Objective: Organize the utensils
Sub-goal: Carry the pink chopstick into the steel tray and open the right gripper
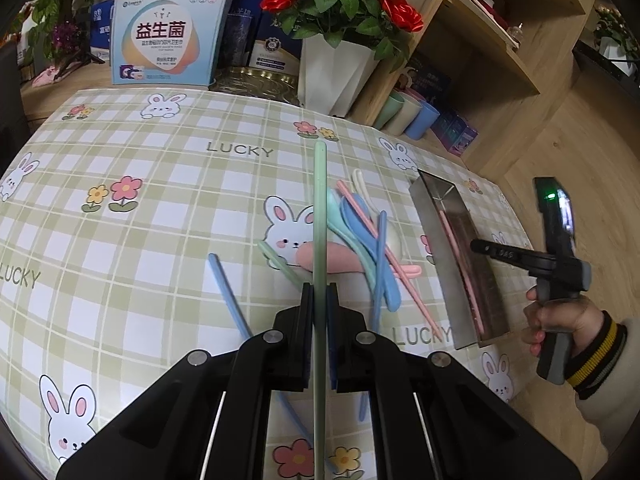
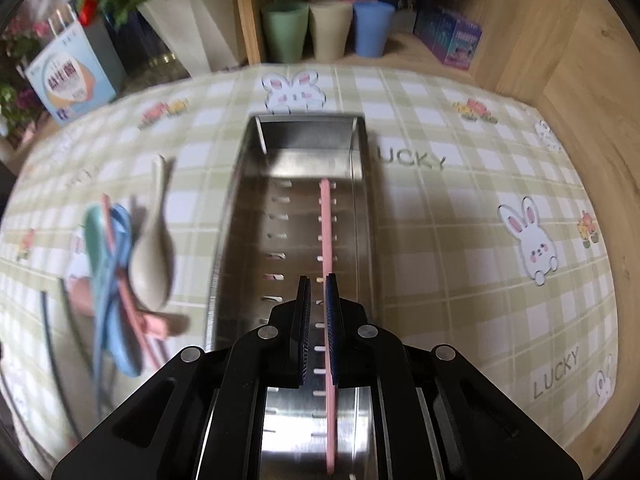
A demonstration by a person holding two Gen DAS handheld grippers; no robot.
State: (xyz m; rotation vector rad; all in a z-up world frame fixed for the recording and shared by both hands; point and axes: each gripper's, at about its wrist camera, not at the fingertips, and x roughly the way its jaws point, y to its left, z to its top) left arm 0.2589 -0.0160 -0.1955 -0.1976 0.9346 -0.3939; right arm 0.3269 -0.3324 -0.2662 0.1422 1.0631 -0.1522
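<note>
When reading the bench (image 1: pixel 160 220) from its left side, locate first a loose blue chopstick (image 1: pixel 228 292), lying flat and apart from the rest. Next, note a green chopstick (image 1: pixel 280 266) flat on the cloth, running in under the left claw (image 1: pixel 319 292). Record the left claw as clamped tight on a second green chopstick (image 1: pixel 320 220), gripped somewhere along its middle and raised above the bench. Further right, find the pile (image 1: pixel 368 240) of spoons and chopsticks crossed over one another. Beyond it, find the steel tray (image 1: pixel 434 248), holding one pink chopstick (image 1: pixel 460 264) along its floor. Record the right claw (image 2: pixel 317 280) as narrowed almost shut above that tray, apparently pinching nothing (pink stick close beside one pad, contact not certain).

Handling: expect light, stiff, smooth plastic, prone to rolling and to slipping in a loose pinch. Take chopsticks near mid-length for balance. Take spoons by the handle, not the bowl. Lift the top pieces of the pile first to avoid dragging neighbours.

Count, as far as overlap allows:
- Chopsticks, six: two blue, two green, two pink.
- Spoons, four: teal spoon (image 1: pixel 334 208), blue spoon (image 1: pixel 354 212), cream spoon (image 2: pixel 154 256), pink spoon (image 1: pixel 332 259).
- Trays, one.
</note>
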